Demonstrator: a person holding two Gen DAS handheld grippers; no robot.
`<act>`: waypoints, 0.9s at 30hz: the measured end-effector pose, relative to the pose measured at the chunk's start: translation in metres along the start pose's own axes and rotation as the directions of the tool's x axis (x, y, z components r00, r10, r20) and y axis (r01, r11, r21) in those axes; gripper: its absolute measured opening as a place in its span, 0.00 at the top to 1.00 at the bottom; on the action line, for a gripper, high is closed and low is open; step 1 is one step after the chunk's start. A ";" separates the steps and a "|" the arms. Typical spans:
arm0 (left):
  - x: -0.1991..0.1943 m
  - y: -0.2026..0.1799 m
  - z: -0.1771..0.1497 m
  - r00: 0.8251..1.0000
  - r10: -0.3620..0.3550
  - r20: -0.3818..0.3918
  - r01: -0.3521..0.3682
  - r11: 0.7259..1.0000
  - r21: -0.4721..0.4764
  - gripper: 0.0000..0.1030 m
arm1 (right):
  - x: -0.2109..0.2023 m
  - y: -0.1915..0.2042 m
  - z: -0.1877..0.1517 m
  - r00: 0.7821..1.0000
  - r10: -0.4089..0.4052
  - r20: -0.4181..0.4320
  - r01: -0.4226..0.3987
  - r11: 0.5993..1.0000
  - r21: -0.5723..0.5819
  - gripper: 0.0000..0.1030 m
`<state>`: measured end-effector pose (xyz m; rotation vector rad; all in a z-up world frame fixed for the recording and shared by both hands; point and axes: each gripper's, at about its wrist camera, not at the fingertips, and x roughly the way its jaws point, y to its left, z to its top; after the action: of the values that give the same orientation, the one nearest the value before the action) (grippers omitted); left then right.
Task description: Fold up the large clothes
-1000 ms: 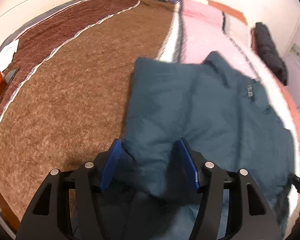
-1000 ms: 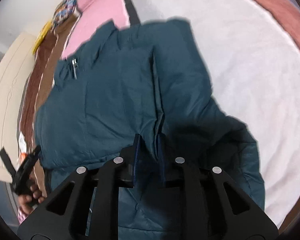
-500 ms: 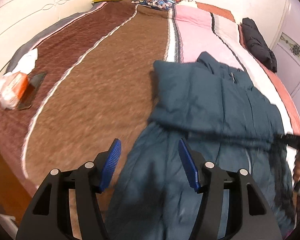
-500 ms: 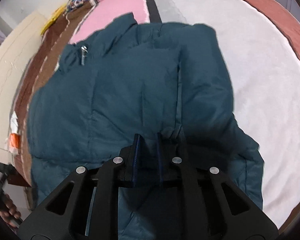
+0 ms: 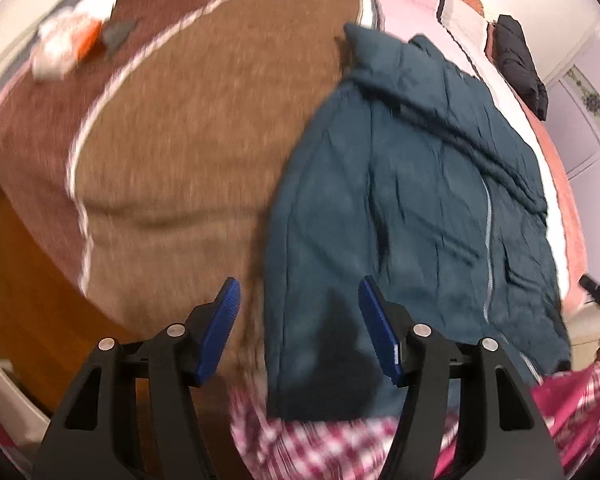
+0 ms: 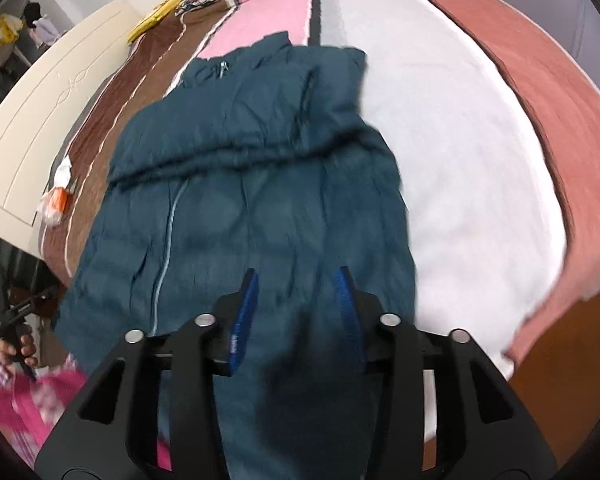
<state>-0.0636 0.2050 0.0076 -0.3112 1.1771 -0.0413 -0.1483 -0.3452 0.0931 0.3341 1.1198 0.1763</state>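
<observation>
A large teal padded jacket [image 5: 412, 200] lies on the bed with both sleeves folded across its chest; its zip runs down the front and its hem hangs over the near bed edge. It also shows in the right wrist view [image 6: 252, 200]. My left gripper [image 5: 298, 304] is open and empty above the jacket's lower left edge. My right gripper [image 6: 296, 292] is open and empty above the jacket's lower right part.
The bed has a striped cover [image 5: 180, 140] of brown, pink, white and salmon bands [image 6: 460, 160]. A white and orange packet [image 5: 66, 44] lies at the left. A dark garment [image 5: 518, 64] lies at the far right. A cream headboard [image 6: 52, 120] stands at the left.
Both grippers have let go of the sleeves and pulled back toward the hem. The left one opened first; the right one opened in the last half second. The sleeves now lie folded across the jacket.
</observation>
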 end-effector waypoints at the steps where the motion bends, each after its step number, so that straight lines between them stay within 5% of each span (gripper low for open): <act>1: 0.000 0.003 -0.008 1.000 -0.016 -0.013 0.016 1.000 -0.020 0.41 | -0.004 -0.004 -0.007 1.000 0.005 0.000 -0.005 1.000 0.016 0.55; 8: 0.009 0.017 -0.036 0.987 -0.161 -0.025 0.154 0.973 -0.169 0.33 | -0.016 -0.034 -0.052 0.999 0.023 -0.035 -0.018 0.989 0.149 0.50; 10: 0.010 0.017 -0.037 0.981 -0.195 -0.008 0.191 0.965 -0.181 0.40 | -0.016 -0.039 -0.060 0.999 0.021 -0.036 -0.014 0.985 0.174 0.49; 15: 0.004 0.005 -0.033 0.978 -0.209 0.017 0.209 0.970 -0.126 0.80 | -0.024 -0.056 -0.085 0.997 0.065 -0.039 -0.052 0.963 0.264 0.41; 17: -0.002 0.002 -0.030 0.979 -0.201 0.037 0.204 0.974 -0.100 0.86 | -0.024 -0.061 -0.093 0.996 0.071 -0.050 -0.054 0.957 0.284 0.39; 27: -0.013 -0.006 -0.023 0.981 -0.177 0.080 0.181 0.982 -0.045 0.90 | -0.012 -0.063 -0.118 0.968 0.236 -0.088 -0.190 0.913 0.361 0.39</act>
<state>-0.0894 0.1968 0.0129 -0.4613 1.0733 -0.1551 -0.2620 -0.3872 0.0345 0.7758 1.2438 0.1935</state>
